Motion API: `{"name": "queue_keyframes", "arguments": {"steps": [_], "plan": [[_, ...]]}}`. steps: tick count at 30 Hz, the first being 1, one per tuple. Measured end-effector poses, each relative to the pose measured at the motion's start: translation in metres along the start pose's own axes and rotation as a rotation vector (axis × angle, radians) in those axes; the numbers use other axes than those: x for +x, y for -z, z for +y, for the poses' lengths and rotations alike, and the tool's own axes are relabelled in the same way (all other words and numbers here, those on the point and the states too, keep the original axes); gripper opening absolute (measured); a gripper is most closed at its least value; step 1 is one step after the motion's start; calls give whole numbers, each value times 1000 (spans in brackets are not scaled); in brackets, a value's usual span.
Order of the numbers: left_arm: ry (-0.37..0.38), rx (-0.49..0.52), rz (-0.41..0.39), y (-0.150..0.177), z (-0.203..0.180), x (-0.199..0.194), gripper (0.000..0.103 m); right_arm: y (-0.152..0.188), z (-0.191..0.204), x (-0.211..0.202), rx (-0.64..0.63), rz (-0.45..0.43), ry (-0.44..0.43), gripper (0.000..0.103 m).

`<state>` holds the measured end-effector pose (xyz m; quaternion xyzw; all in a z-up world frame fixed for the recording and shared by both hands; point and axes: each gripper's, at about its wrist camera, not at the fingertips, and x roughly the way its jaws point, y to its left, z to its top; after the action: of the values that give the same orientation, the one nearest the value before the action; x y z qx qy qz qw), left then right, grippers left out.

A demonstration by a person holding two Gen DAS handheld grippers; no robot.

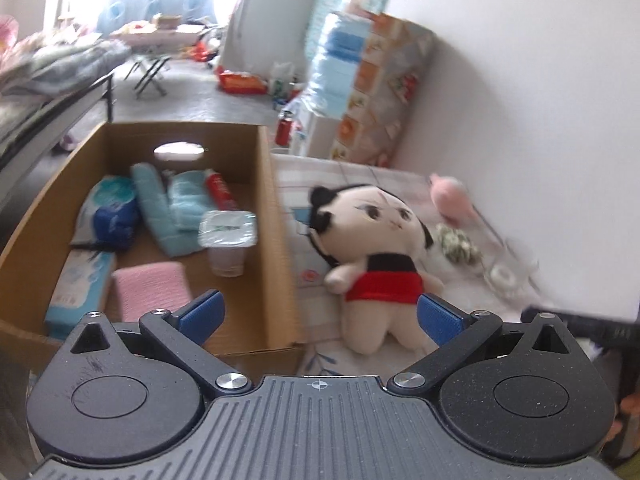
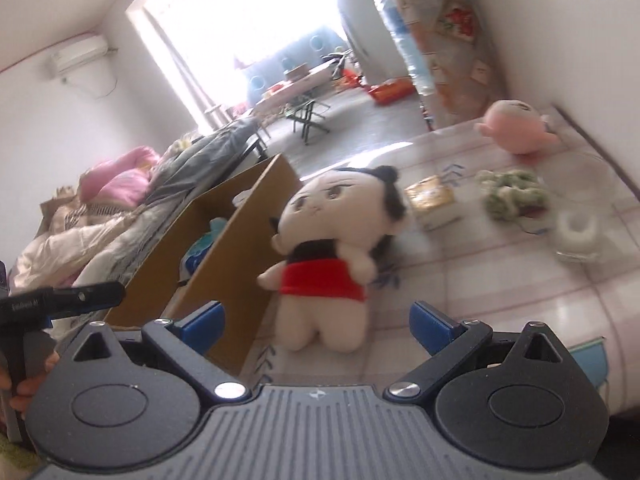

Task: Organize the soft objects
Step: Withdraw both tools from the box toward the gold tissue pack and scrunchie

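Note:
A plush doll (image 1: 376, 256) with black hair and a red skirt lies on the tiled table cover, right beside the cardboard box (image 1: 276, 240). It also shows in the right wrist view (image 2: 328, 256). My left gripper (image 1: 320, 320) is open and empty, just short of the doll's legs and the box's near corner. My right gripper (image 2: 316, 326) is open and empty, close in front of the doll's legs. A pink plush (image 2: 516, 126) and a green fuzzy item (image 2: 512, 196) lie farther back. The box holds a pink folded cloth (image 1: 152, 292) and teal towels (image 1: 168, 208).
The box (image 2: 240, 248) also holds tissue packs (image 1: 108, 216), a sealed plastic cup (image 1: 228, 240) and a red tube (image 1: 220, 192). A small yellow pack (image 2: 430, 196) and a glass dish with a white roll (image 2: 576, 232) sit on the table. A white wall is at the right, a bed at the left.

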<state>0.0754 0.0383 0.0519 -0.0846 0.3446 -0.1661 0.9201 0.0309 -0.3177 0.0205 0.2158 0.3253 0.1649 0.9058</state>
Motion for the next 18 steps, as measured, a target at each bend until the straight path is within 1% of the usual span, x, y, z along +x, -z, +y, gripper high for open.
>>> {"name": "queue_keyframes", "arguments": {"steps": [3,5,9,13,15,18], "plan": [[-6,91,10,0,-27,11,103,0,-14,-5,13,-25,17,100],[5,142,3,-2,-42,14,103,-2,-25,-10,16,-51,26,100],[36,206,0,-11,-71,23,103,-2,-32,-15,2,-85,34,99],[60,236,32,-27,-92,42,103,-10,-35,-24,-73,-122,71,97],[85,242,65,-39,-102,57,103,-23,-36,-28,-119,-139,99,95],[141,218,112,-62,-117,83,103,-46,-39,-29,-202,-173,122,95]]}}
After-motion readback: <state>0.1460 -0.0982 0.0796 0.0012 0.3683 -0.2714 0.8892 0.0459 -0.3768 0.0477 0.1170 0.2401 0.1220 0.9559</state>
